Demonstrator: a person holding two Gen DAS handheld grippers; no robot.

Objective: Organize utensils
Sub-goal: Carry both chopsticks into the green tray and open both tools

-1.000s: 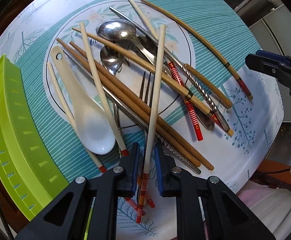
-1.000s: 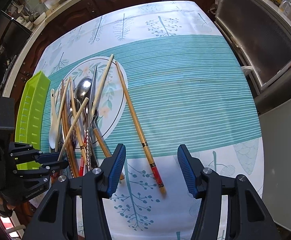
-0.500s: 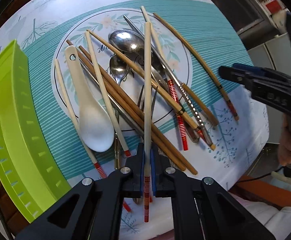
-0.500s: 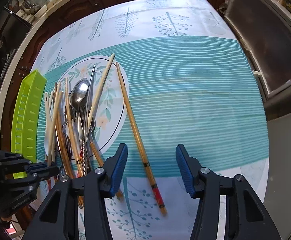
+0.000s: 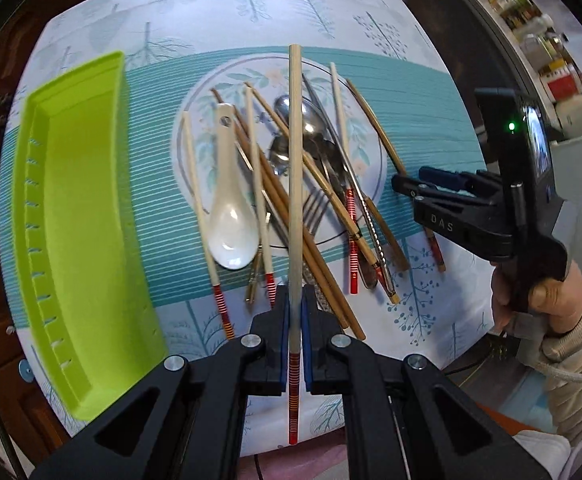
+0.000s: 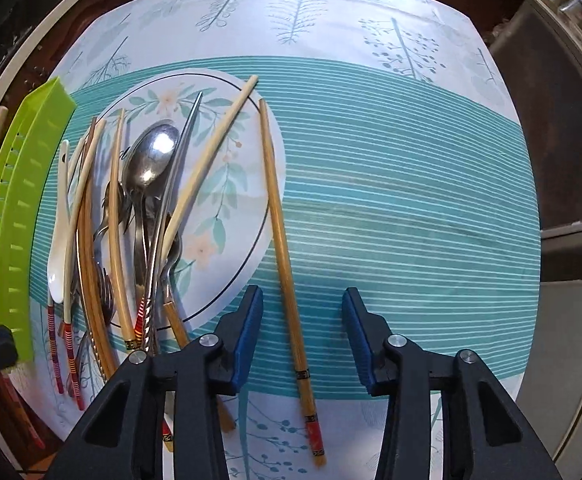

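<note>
Left gripper clamped on pale chopstick, right gripper closing around bamboo chopstick (pads not touching), fork mostly buried.

surface: table, teal-striped cloth | on it: green tray at left; utensil heap mid-table; lone chopstick just right of heap
</note>
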